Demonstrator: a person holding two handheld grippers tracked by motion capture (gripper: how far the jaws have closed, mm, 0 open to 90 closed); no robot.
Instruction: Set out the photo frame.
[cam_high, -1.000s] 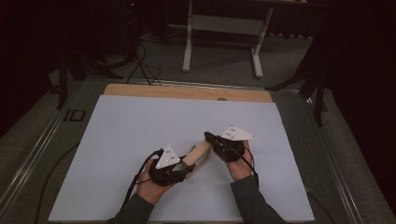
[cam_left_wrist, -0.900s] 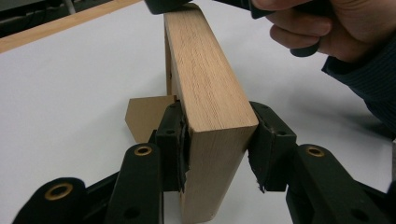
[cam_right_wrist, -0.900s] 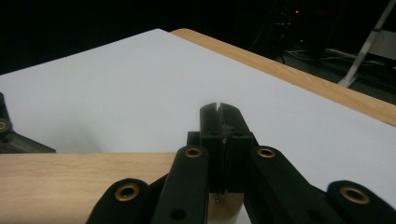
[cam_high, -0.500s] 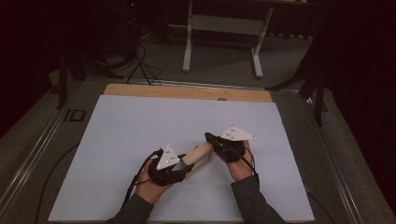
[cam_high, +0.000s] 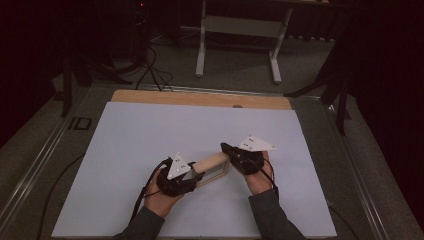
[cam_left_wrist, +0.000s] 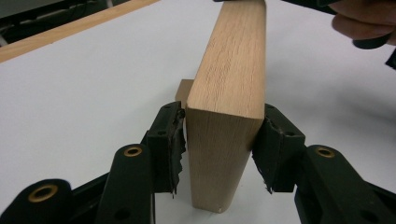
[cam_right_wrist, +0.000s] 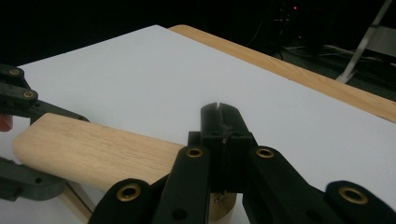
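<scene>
Both grippers hold a wooden frame (cam_high: 212, 167) above the white mat (cam_high: 150, 135): left gripper (cam_left_wrist: 219, 144) pinching one end, right gripper (cam_right_wrist: 219, 140) seemingly clamped on the other, poised for lowering.

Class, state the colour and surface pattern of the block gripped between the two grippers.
The wooden block is light tan with fine straight grain lines, clearest in the left gripper view.

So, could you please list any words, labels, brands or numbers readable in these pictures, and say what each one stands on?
"ID", or something close to it: a dark mark on the grey surround left of the white sheet, too blurred in the high view to be sure.
No other text: none reads on the wooden block, the left gripper or the right gripper.
</scene>
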